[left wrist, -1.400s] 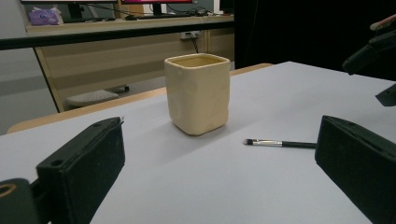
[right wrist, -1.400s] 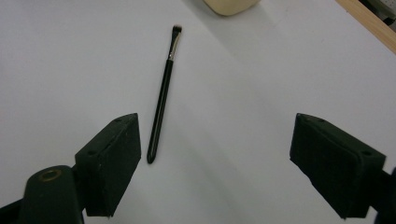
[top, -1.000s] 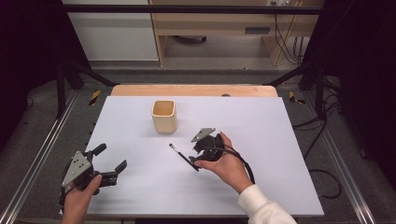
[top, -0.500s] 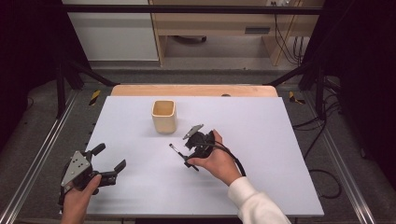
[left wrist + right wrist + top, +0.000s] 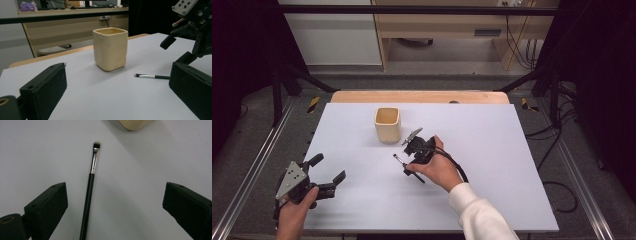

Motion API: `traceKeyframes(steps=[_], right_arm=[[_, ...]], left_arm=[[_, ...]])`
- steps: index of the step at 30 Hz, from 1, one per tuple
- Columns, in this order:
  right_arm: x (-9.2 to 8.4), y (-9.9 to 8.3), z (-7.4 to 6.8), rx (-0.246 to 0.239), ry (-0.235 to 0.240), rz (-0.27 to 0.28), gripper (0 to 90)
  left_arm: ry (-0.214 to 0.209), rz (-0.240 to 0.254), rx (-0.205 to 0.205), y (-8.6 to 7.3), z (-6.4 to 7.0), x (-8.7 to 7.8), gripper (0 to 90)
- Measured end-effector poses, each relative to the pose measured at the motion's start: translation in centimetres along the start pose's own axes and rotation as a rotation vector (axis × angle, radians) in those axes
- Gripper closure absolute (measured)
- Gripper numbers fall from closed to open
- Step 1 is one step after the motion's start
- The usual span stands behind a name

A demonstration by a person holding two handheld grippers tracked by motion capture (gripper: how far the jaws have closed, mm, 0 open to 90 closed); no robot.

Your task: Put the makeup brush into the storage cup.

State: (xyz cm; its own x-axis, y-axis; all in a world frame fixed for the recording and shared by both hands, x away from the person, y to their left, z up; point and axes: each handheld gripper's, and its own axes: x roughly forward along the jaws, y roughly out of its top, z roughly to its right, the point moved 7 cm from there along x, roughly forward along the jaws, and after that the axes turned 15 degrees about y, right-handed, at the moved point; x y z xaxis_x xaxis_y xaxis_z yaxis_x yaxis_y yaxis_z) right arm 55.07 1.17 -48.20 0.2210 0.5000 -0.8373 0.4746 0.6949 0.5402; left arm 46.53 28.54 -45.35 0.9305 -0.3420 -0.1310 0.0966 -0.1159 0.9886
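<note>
A slim black-handled makeup brush with a silver ferrule (image 5: 91, 182) lies flat on the white tabletop (image 5: 512, 150), near the middle, its bristle tip pointing toward 11 o'clock. A square cream ceramic cup (image 5: 387, 124) stands upright just beyond it, toward 11 o'clock. The right tool (image 5: 408, 161) hovers over the brush handle, released; its jaws have just been opening, with the handle between them untouched. The left tool (image 5: 328, 170) rests at 8 o'clock, released and empty.
</note>
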Motion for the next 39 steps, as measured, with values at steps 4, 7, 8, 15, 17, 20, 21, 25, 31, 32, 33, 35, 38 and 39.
traceKeyframes(steps=[4, 7, 8, 15, 17, 20, 21, 25, 31, 32, 33, 35, 38, 39], right_arm=[[0.3, 0.1, 0.1, 0.002, 0.001, -0.007, 9.1], [0.8, 0.2, 0.2, 0.014, 0.008, -0.014, 10.4], [0.9, 0.2, 0.2, 0.020, 0.011, -0.012, 10.6], [1.3, 0.3, 0.4, 0.034, 0.017, -0.007, 11.8], [1.4, 0.3, 0.4, 0.037, 0.015, -0.010, 12.5], [1.6, 0.4, 0.4, 0.032, 0.016, -0.008, 13.9], [1.6, 0.4, 0.3, 0.032, 0.016, -0.010, 14.5], [1.8, 0.4, 0.3, 0.024, 0.018, -0.015, 16.9], [2.2, 0.3, 0.3, 0.031, 0.027, -0.026, 22.2], [2.3, 0.3, 0.3, 0.034, 0.025, -0.025, 22.7], [2.3, 0.3, 0.3, 0.036, 0.024, -0.025, 25.4], [2.4, 0.3, 0.3, 0.035, 0.028, -0.027, 27.1], [2.6, 0.2, 0.1, 0.032, 0.031, -0.029, 30.0], [2.7, 0.2, 0.0, 0.033, 0.030, -0.029, 30.7]], left_arm=[[-0.002, -0.001, 0.002, 0.0, 0.0, 0.0, 1.2], [-0.004, -0.002, 0.005, 0.0, 0.1, 0.0, 1.2], [-0.004, -0.002, 0.005, 0.0, 0.1, 0.0, 1.2], [-0.006, -0.003, 0.007, 0.0, 0.1, 0.0, 1.2], [-0.007, -0.003, 0.007, 0.0, 0.2, 0.1, 1.2], [-0.011, -0.004, 0.006, 0.0, 0.2, 0.0, 1.2], [-0.012, -0.005, 0.005, 0.0, 0.2, 0.0, 1.2], [-0.011, -0.007, 0.009, 0.0, 0.2, 0.1, 1.2], [-0.014, -0.008, 0.014, -0.1, 0.4, 0.1, 1.2], [-0.016, -0.007, 0.015, -0.1, 0.4, 0.1, 1.2], [-0.017, -0.008, 0.015, -0.1, 0.4, 0.1, 1.2], [-0.017, -0.008, 0.017, -0.1, 0.4, 0.1, 1.2], [-0.018, -0.007, 0.017, -0.1, 0.5, 0.1, 1.2], [-0.017, -0.008, 0.018, -0.1, 0.5, 0.1, 1.2]])
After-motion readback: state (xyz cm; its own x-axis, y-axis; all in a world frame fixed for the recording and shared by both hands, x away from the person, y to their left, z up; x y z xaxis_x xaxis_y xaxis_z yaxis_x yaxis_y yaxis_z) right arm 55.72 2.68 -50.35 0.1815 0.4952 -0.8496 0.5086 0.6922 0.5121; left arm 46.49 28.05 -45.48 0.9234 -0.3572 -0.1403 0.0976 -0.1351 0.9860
